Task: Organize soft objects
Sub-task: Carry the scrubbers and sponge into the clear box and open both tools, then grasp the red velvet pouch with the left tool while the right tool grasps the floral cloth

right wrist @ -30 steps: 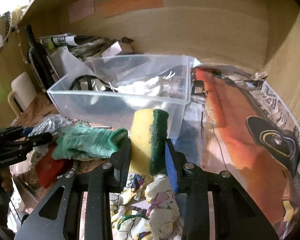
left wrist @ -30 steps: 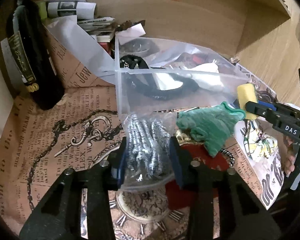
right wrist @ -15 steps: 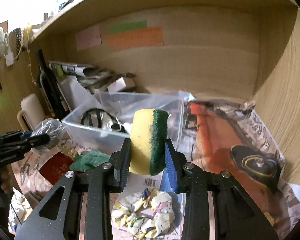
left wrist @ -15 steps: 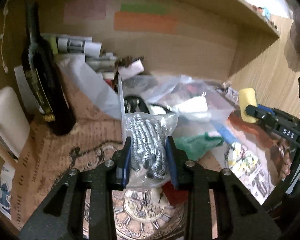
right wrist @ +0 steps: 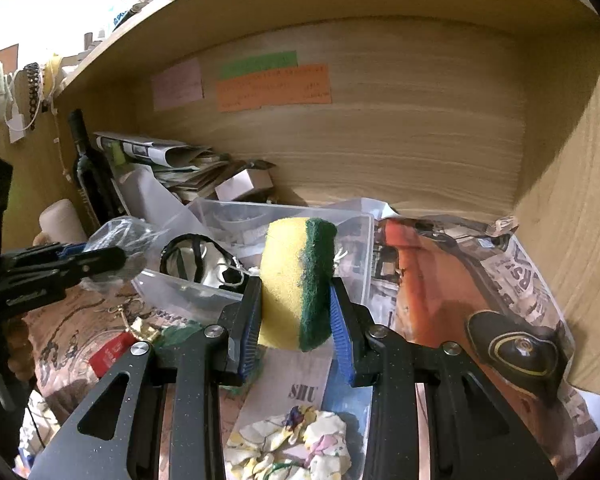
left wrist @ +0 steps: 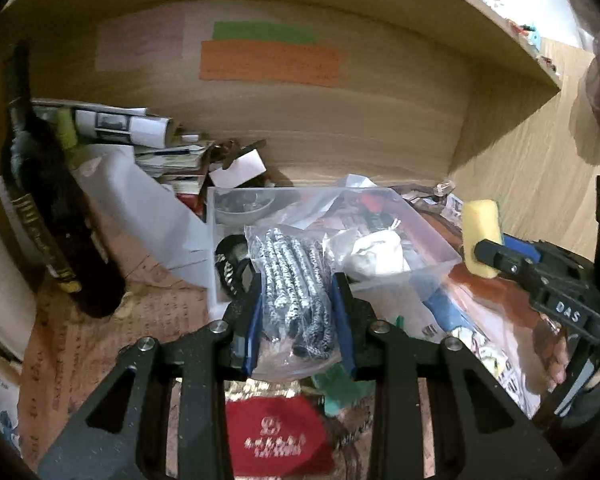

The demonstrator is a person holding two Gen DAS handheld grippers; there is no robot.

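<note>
My left gripper [left wrist: 298, 320] is shut on a clear bag of black-and-white cord [left wrist: 296, 280] and holds it up in front of the clear plastic bin [left wrist: 440, 256]. My right gripper [right wrist: 294, 320] is shut on a yellow and green sponge [right wrist: 296, 284], raised before the same bin [right wrist: 364, 240]. The bin holds a white cloth [left wrist: 376, 250] and a black strap [right wrist: 192, 256]. The sponge also shows in the left wrist view [left wrist: 482, 232]. The bagged cord also shows in the right wrist view [right wrist: 120, 240]. A floral scrunchie [right wrist: 296, 444] and a green cloth [right wrist: 180, 332] lie on the desk.
A dark wine bottle [left wrist: 48, 216] stands at the left with rolled papers [left wrist: 120, 124] behind it. A red pouch [left wrist: 276, 436] lies under my left gripper. Newspaper with an orange car [right wrist: 440, 280] covers the desk at the right. Wooden walls close the back and right.
Both grippers have lifted with their loads. The bagged cord rose off the desk to bin height and the sponge moved up and toward the bin.
</note>
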